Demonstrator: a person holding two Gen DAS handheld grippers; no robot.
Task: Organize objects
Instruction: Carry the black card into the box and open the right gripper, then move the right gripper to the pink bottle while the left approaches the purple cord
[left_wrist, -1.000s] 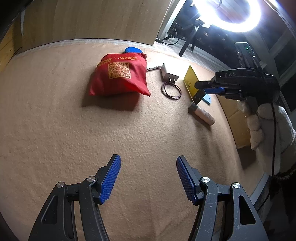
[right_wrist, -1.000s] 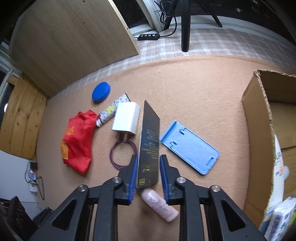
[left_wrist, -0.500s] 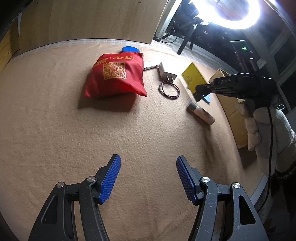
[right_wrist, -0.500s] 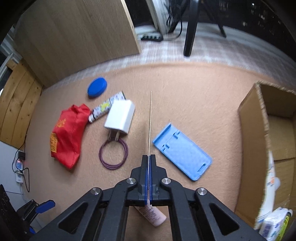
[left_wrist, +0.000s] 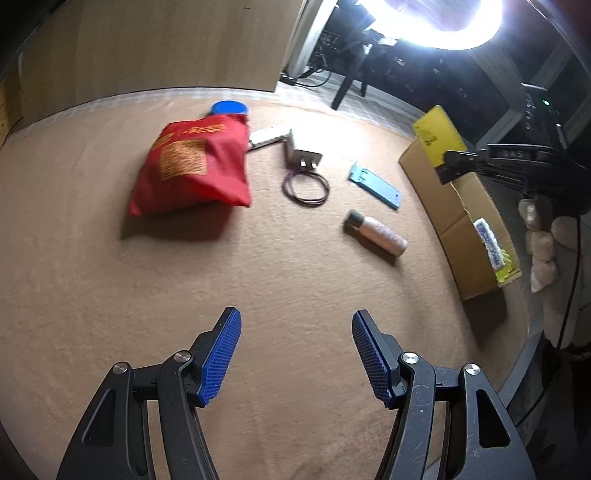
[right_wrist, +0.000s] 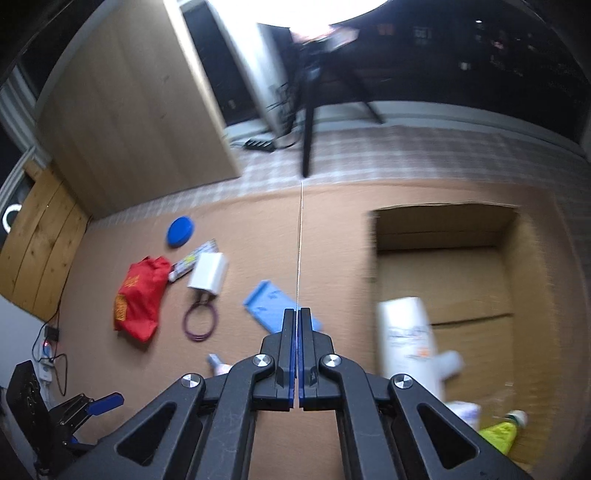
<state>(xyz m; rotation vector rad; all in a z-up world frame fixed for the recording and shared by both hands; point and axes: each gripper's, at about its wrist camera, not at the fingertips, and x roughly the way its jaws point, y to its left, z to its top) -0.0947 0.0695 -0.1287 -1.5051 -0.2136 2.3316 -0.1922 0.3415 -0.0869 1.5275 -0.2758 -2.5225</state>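
My right gripper (right_wrist: 297, 312) is shut on a thin yellow card (left_wrist: 437, 134), seen edge-on as a pale line (right_wrist: 300, 251) in the right wrist view. It holds the card in the air near the left wall of an open cardboard box (right_wrist: 443, 258). My left gripper (left_wrist: 295, 332) is open and empty, low over the tan cloth. On the cloth lie a red pouch (left_wrist: 192, 166), a blue lid (left_wrist: 229, 108), a white charger (left_wrist: 301, 153), a purple cable loop (left_wrist: 306, 188), a blue phone stand (left_wrist: 375, 184) and a pink bottle (left_wrist: 376, 232).
The box (left_wrist: 461, 206) holds a white bottle (right_wrist: 410, 339) and other packets. A patterned tube (right_wrist: 192, 260) lies between the pouch and the charger. A wooden panel (right_wrist: 129, 122) stands behind the table. A ring light (left_wrist: 432, 22) glares at the top right.
My right gripper has lifted the yellow card off the cloth and carried it right, toward the cardboard box. The left gripper has stayed open and nearly still.
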